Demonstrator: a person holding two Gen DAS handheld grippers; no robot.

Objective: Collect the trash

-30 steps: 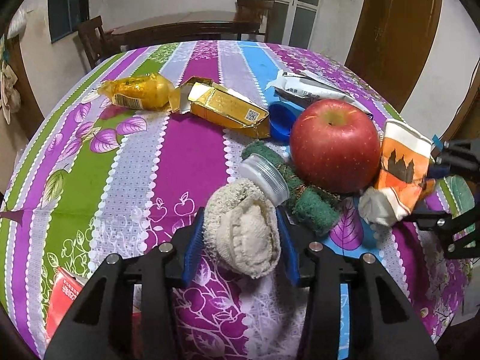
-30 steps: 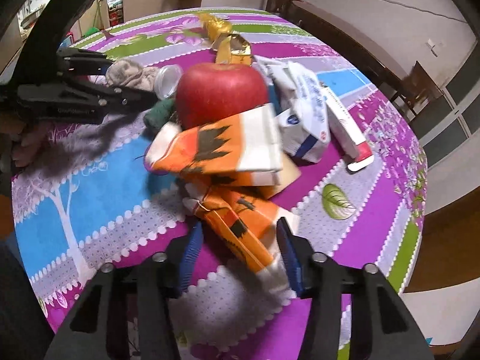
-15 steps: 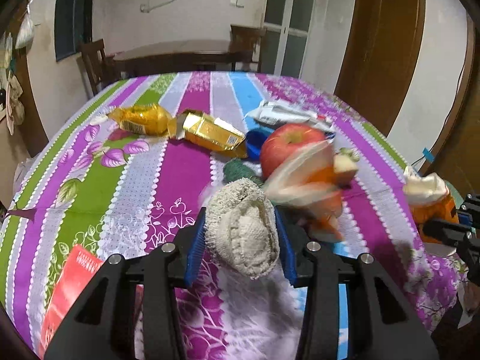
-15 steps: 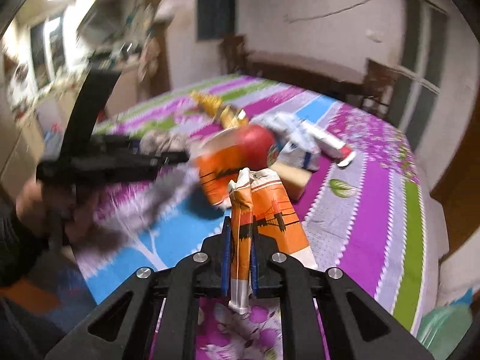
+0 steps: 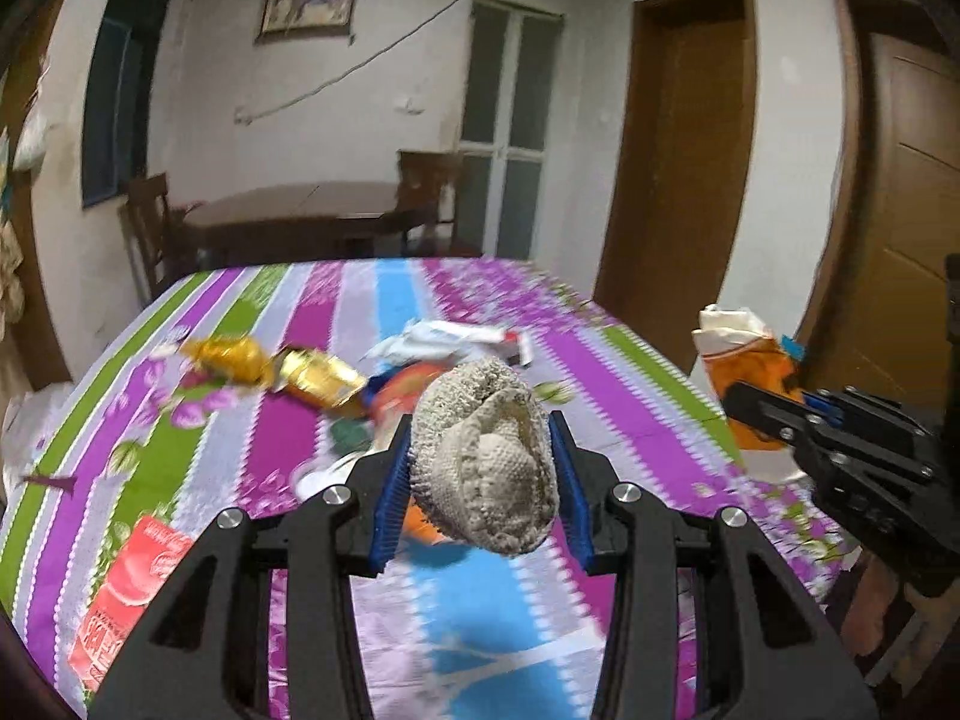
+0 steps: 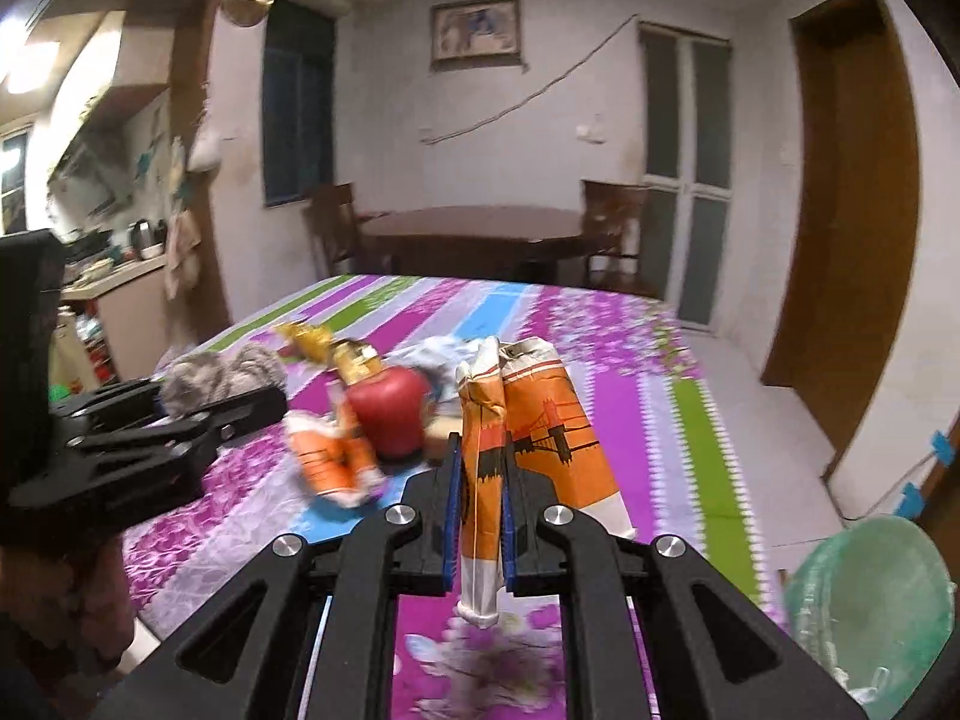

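Left wrist view: we see the left gripper (image 5: 480, 468) clamped on a balled grey-white rag (image 5: 486, 456), held up above the striped tablecloth (image 5: 288, 396). Below lie gold wrappers (image 5: 270, 363), a white packet (image 5: 456, 336), a red leaflet (image 5: 129, 582) near the table edge, and something orange just under the rag, partly hidden. At right, the right gripper (image 5: 744, 402) carries an orange paper cup (image 5: 744, 360).

Right wrist view: we see the right gripper (image 6: 480, 498) closed narrow on the crushed rim of that orange paper cup (image 6: 528, 432), cup upright and off the table. On the cloth sit a red apple (image 6: 390, 414), which we judge is not trash, and a second crushed orange cup (image 6: 330, 462) touching it. A green-lined bin (image 6: 870, 612) shows at lower right, beside the table.

Judgement: both loads are in transit to the bin. We should keep both grips firm, bring each gripper squarely over the bin mouth before letting go, and release one at a time; the pinched cup edge is thin and could slip if swung.
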